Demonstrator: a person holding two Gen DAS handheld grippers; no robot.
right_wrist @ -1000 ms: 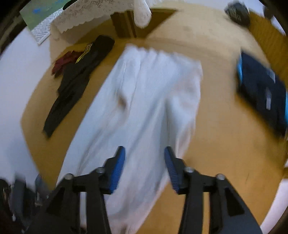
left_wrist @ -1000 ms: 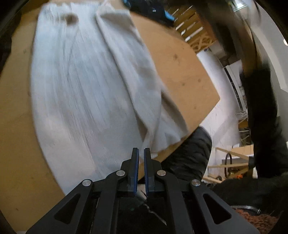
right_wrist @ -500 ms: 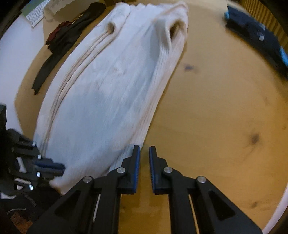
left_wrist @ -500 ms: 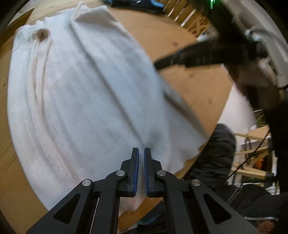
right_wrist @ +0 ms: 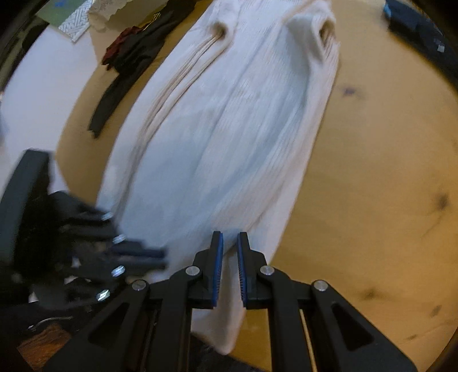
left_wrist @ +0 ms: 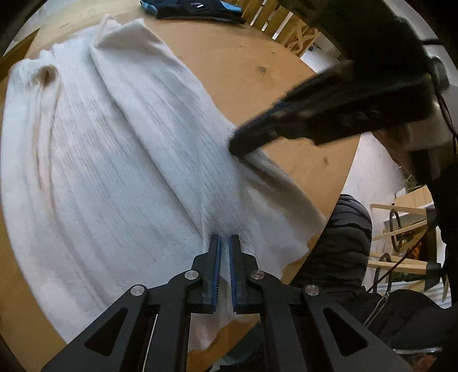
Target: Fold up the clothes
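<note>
At the near edge of the round wooden tabletop (left_wrist: 252, 71), spread lengthwise from near to far: white ribbed sweater (left_wrist: 114, 160), near hem hanging slightly over the rim, two tube-like openings at the far end.

Over that near hem, toward its right part: left hand-held gripper (left_wrist: 224, 237), pointing steeply down, clenched to a thin slit between the blue pads. Tips right at the knit, small creases and a shadow just ahead of them. Cannot tell whether any cloth is caught in the slit or only pressed under the tips.

Farther along the sweater's right edge: right hand-held gripper (right_wrist: 228, 234), jaws just closed in, now nearly together with a slightly wider slit than the left. White knit filling that slit; from the left wrist view, tip set on the edge with a raised ridge of cloth running off it, so grasping the sweater's side fold. Bare wood to its right.

On the far right of the tabletop: dark blue garment (left_wrist: 194, 8) with light blue trim and a small white mark, too small to read. On the far left: black and dark red clothes (right_wrist: 134, 48). No readable writing elsewhere.
</note>
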